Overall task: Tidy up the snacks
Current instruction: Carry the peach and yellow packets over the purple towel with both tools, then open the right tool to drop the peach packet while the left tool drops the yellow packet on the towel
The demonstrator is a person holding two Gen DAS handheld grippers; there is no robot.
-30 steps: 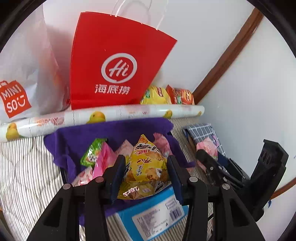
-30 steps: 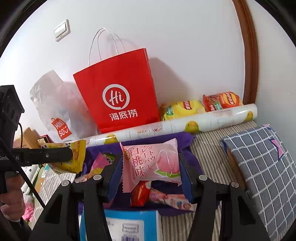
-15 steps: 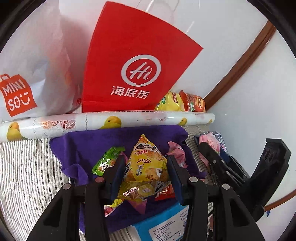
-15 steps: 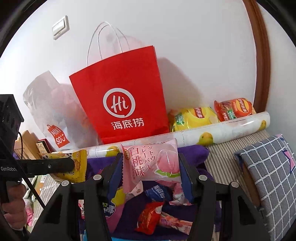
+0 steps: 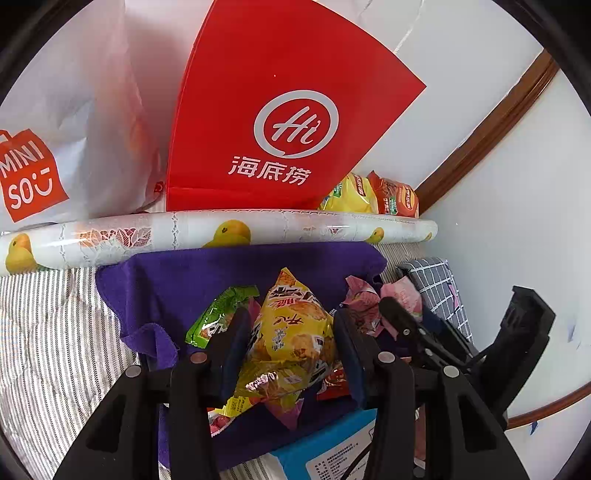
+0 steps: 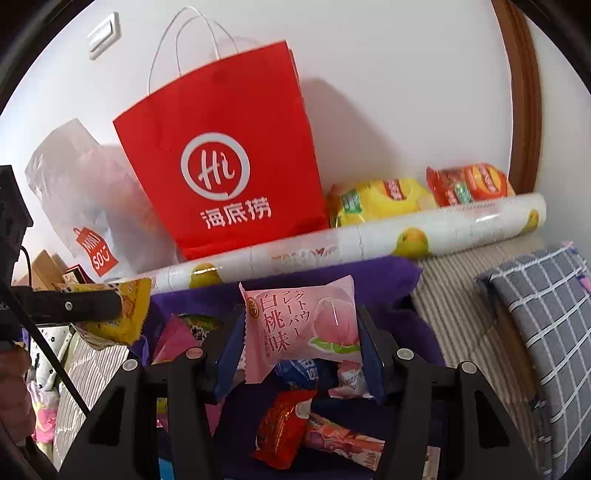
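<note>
The purple cloth (image 5: 229, 280) is lying hemmed in by the duck-print roll (image 5: 229, 232) and red paper bag (image 6: 221, 162) behind, with striped bedding (image 5: 48, 332) open at its left. Above the cloth's snack pile, the left gripper (image 5: 291, 343) is angling downward, pinching a yellow snack packet (image 5: 291, 332); the right gripper (image 6: 301, 339) is clamping a pink peach-flavour packet (image 6: 303, 325).

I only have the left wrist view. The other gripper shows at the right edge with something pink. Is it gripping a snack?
Observer: Yes. The right gripper is shut on a pink peach packet, in front of the purple cloth.
Operator: What lies just below that packet?
Observer: A blue packet, partly hidden.
Operator: Anything on the wall I miss?
Observer: A white switch plate, up and left of the red bag.
</note>
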